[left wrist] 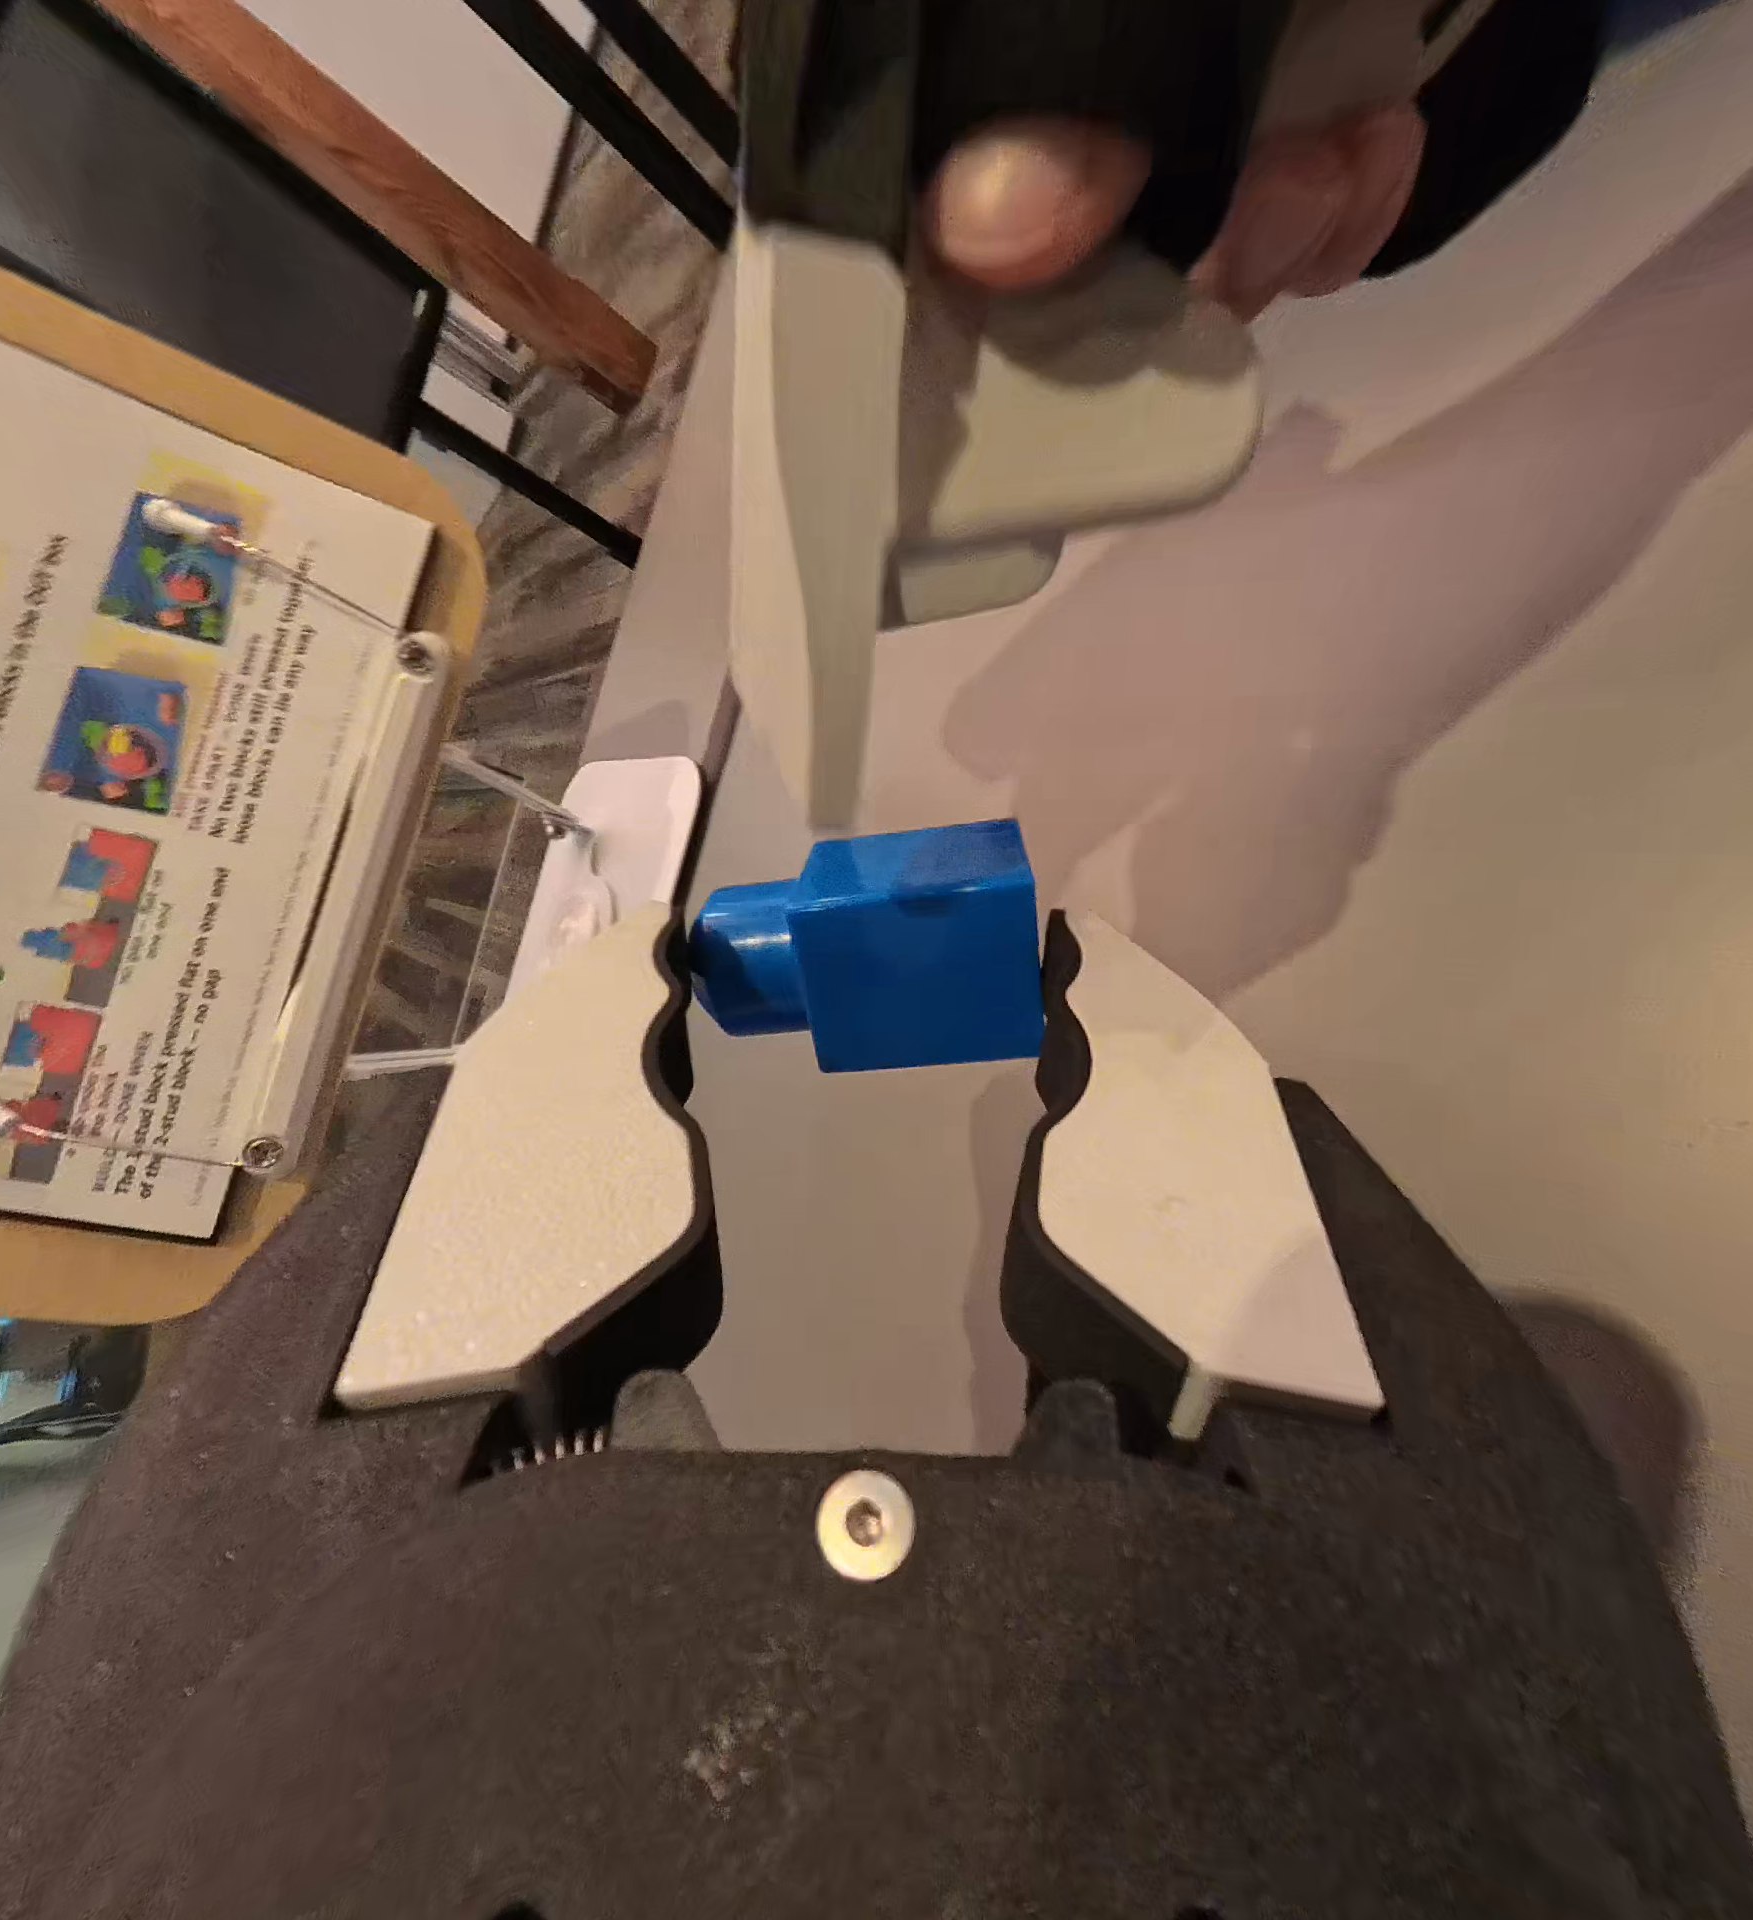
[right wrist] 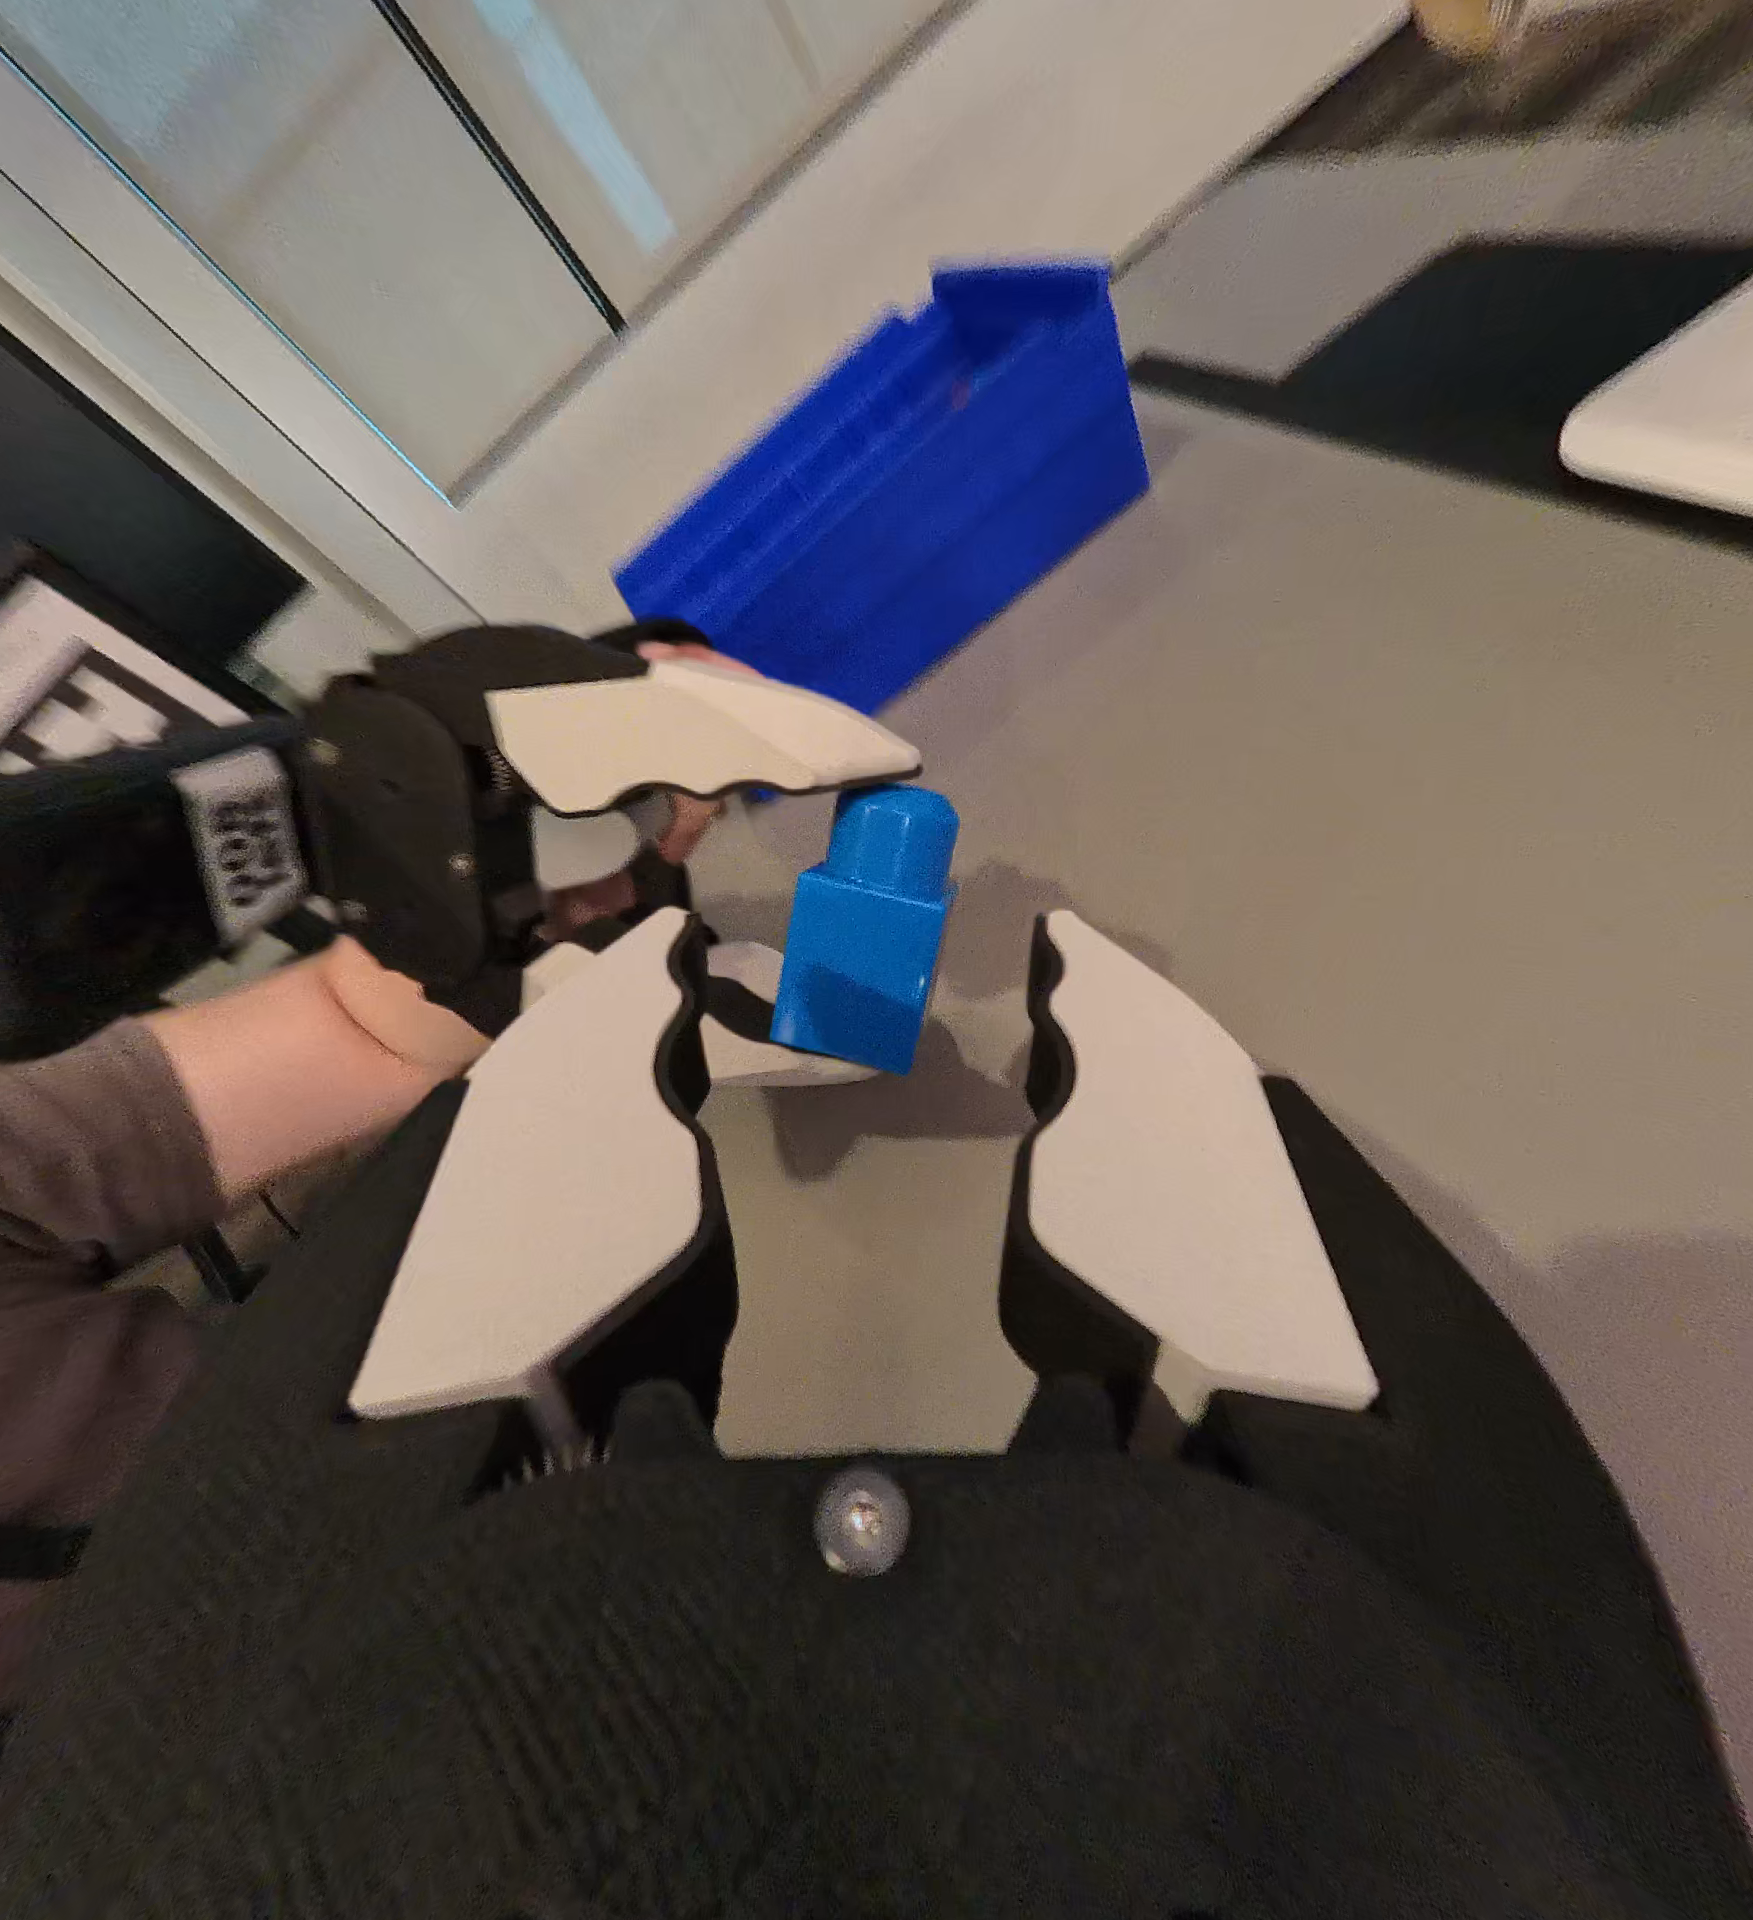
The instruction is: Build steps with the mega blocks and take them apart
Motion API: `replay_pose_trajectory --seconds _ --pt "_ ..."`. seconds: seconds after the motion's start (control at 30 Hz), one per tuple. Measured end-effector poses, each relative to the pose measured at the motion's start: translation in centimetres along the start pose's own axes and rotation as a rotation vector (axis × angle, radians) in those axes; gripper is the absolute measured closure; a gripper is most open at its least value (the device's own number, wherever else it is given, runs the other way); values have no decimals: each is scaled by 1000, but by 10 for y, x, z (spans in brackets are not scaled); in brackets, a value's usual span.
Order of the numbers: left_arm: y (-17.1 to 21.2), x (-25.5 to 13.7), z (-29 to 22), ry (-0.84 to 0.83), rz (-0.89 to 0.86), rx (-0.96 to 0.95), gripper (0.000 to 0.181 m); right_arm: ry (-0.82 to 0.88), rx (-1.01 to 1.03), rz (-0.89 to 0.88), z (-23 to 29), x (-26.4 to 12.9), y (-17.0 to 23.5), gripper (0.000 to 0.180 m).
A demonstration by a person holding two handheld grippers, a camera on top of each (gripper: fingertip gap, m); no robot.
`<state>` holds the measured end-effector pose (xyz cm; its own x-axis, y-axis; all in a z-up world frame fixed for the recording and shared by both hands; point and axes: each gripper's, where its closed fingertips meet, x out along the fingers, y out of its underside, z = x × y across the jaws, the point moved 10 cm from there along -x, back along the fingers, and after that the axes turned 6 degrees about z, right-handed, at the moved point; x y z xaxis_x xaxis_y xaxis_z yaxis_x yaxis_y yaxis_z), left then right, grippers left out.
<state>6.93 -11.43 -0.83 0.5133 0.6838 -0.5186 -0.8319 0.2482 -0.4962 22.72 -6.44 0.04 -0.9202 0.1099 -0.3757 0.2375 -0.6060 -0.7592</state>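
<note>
Left gripper (left wrist: 867,971) clamps single-stud blue block (left wrist: 893,951) end to end, stud against one fingertip. Right gripper (right wrist: 867,997) jaws spread, empty, block just ahead of tips. Blue bin (right wrist: 903,488) beyond. No steps visible; stage of task unclear.

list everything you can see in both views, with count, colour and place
block: one, blue, single stud, clamped between the left gripper's fingertips above the table
bin: one, blue, on the table beyond the block
table: one, grey, under everything
instruction card: one, white with coloured pictures, on a tan board left of the table
left gripper: one, black with white fingers, jaws shut on the block
right gripper: one, same colours, jaws open and empty, near the block
hand: one, gloved in black, holding the left gripper
</note>
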Motion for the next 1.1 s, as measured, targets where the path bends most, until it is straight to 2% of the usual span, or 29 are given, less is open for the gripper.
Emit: replay_pose_trajectory --seconds 0.13,0.23,0.37,0.5,0.63,0.73,0.87,0.97,1.1 --pt "-2 7 -12 9 50 72 115 43 -22 116 -1 22 12 117" --pt "-1 14 -21 21 118 151 115 70 -39 175 -6 31 20 140" --pt "4 19 -32 -37 221 331 113 61 -76 245 -19 36 27 143" --pt "9 19 -26 -119 339 405 97 163 -174 186 -43 27 28 144" --pt "15 16 -17 -133 374 393 98 336 -320 52 -61 14 29 144" --pt "22 11 -1 -122 381 298 100 383 -351 72 -68 18 37 144" --pt "48 -12 51 -167 400 16 98 410 -394 174 -70 30 47 144" --pt "90 -48 101 -229 442 -252 95 430 -434 199 -65 33 48 144" --pt "165 -111 149 -321 461 -620 98 445 -398 295 -68 37 53 144"
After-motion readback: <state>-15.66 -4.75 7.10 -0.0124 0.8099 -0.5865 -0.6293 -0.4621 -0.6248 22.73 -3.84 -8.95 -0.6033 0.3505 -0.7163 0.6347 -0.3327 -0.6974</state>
